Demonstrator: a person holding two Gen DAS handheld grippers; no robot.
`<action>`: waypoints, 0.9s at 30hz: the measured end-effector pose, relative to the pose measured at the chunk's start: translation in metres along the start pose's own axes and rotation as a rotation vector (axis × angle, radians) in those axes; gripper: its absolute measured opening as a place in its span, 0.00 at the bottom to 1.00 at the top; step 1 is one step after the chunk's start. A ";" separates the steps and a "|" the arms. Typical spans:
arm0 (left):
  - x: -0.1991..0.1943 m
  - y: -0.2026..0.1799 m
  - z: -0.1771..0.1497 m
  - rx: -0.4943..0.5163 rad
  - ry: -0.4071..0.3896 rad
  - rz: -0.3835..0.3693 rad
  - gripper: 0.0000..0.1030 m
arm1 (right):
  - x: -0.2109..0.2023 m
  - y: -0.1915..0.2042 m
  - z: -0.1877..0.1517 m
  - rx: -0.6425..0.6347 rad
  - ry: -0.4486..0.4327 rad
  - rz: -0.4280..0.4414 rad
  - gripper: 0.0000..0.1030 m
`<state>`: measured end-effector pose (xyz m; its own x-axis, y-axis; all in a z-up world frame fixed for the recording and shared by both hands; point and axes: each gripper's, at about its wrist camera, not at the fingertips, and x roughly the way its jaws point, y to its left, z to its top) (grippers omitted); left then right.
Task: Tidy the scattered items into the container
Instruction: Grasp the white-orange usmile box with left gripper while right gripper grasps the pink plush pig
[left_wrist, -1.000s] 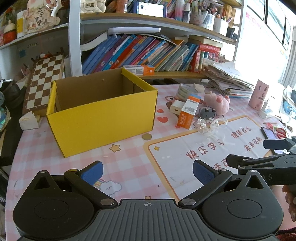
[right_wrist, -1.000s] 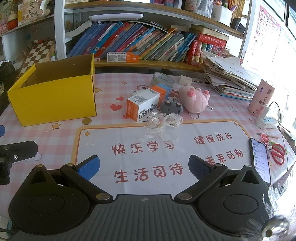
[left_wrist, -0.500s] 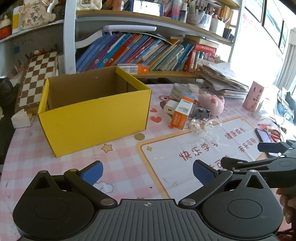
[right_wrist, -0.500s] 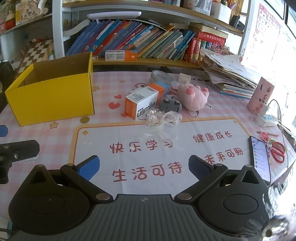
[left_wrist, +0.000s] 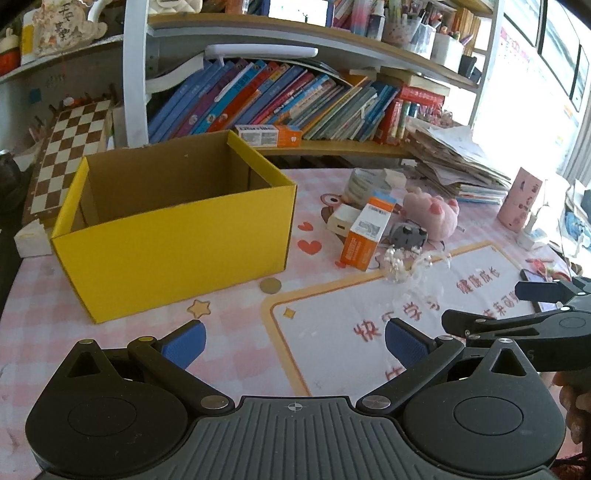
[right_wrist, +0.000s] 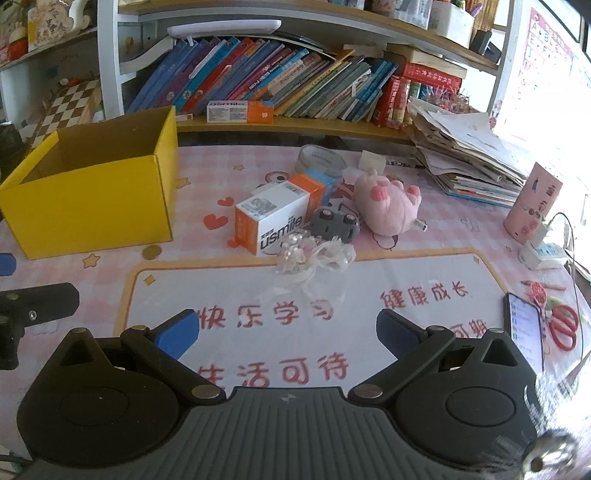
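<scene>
An open yellow cardboard box (left_wrist: 173, 236) stands at the table's left and looks empty; it also shows in the right wrist view (right_wrist: 92, 199). Scattered to its right lie an orange and white usmile carton (right_wrist: 273, 221), a grey toy car (right_wrist: 334, 223), a pink plush toy (right_wrist: 388, 206), a clear beaded ribbon bundle (right_wrist: 314, 256), a tape roll (right_wrist: 321, 160) and a coin (right_wrist: 151, 252). My left gripper (left_wrist: 293, 341) is open and empty, low in front of the box. My right gripper (right_wrist: 288, 332) is open and empty over the white mat, short of the ribbon bundle.
A bookshelf (right_wrist: 277, 81) with books runs along the back. A paper stack (right_wrist: 469, 155) lies back right. A pink cup (right_wrist: 532, 203), charger, phone (right_wrist: 524, 328) and red scissors (right_wrist: 563, 326) sit at the right edge. A chessboard (left_wrist: 70, 155) leans behind the box.
Both grippers have crept forward a little, so the box and the items look slightly larger. The left view has turned a bit to the right. Nothing was picked up.
</scene>
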<state>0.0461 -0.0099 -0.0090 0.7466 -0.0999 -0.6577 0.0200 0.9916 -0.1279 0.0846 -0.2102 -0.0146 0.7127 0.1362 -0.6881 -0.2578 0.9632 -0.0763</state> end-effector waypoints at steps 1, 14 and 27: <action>0.003 -0.002 0.002 -0.004 0.001 0.004 1.00 | 0.003 -0.003 0.002 -0.004 0.000 0.002 1.00; 0.053 -0.029 0.028 -0.046 0.051 0.015 1.00 | 0.038 -0.043 0.032 -0.044 0.007 0.020 1.00; 0.084 -0.065 0.054 -0.053 0.046 0.037 1.00 | 0.071 -0.092 0.061 -0.036 -0.014 0.078 1.00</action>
<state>0.1432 -0.0781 -0.0156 0.7152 -0.0685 -0.6956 -0.0430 0.9890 -0.1416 0.1988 -0.2754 -0.0129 0.6983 0.2141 -0.6830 -0.3358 0.9407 -0.0485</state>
